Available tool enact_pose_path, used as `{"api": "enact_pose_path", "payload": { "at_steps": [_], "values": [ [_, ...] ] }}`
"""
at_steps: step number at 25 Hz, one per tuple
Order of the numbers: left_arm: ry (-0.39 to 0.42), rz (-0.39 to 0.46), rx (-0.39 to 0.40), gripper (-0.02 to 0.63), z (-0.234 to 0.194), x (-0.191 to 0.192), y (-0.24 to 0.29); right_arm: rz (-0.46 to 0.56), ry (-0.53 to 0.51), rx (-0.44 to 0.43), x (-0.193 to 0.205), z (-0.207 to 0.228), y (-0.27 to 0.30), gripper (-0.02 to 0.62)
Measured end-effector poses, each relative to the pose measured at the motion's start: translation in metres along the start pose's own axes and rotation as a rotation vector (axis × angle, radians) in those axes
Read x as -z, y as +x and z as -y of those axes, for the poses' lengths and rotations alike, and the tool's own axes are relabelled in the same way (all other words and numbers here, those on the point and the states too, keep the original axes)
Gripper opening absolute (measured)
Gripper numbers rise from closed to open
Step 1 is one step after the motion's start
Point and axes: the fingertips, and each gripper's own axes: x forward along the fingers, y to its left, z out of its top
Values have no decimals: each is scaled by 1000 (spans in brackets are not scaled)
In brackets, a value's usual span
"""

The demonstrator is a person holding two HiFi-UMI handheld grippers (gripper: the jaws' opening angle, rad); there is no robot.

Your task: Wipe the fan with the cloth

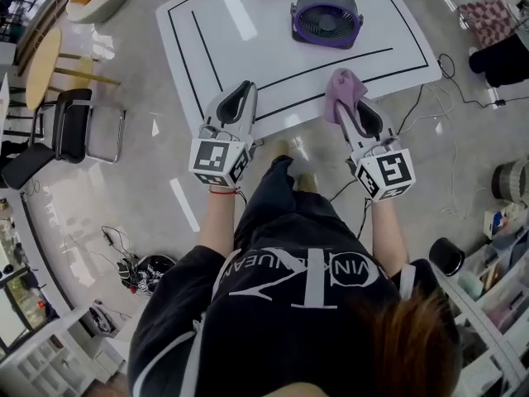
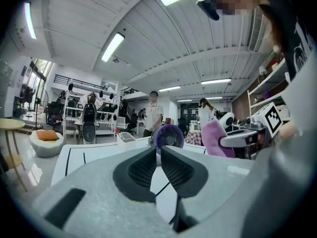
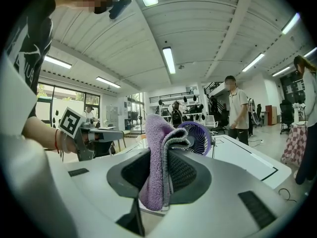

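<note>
Right tool (image 1: 345, 110) clamps the cloth (image 1: 343, 85): soft, floppy, pinched mid-fold with a flap standing free to wipe with. Left tool (image 1: 245, 91) is pinched together, empty. Fan (image 1: 326, 15) stands well ahead on the tabletop (image 1: 248, 40); probably light and slidey, so steady its rim.

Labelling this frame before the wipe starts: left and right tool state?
Left tool: closed, nothing between its jaws.
Right tool: closed, holding the purple cloth.
</note>
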Motion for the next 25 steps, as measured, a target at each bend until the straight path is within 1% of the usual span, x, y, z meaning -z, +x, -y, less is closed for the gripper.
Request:
{"api": "enact_pose_path", "payload": {
  "at_steps": [7, 11, 14, 17, 19, 21, 25],
  "values": [
    [-8, -24, 65, 83, -18, 2, 43, -19, 0, 23, -4, 19, 38, 100],
    [-23, -33, 110, 123, -26, 10, 70, -30, -17, 22, -4, 27, 62, 100],
    [-25, -26, 151, 158, -30, 15, 95, -36, -24, 33, -4, 38, 82, 100],
    [-19, -11, 207, 194, -29, 20, 118, -38, -29, 42, -4, 47, 99, 100],
    [-11, -4, 246, 203, -27, 23, 131, -50, -43, 37, -4, 50, 109, 100],
    [0, 6, 279, 226, -27, 24, 147, -66, -56, 41, -3, 54, 117, 100],
    [-9, 14, 367, 303, -24, 25, 177, -99, -78, 48, -2, 61, 129, 100]
  ]
}}
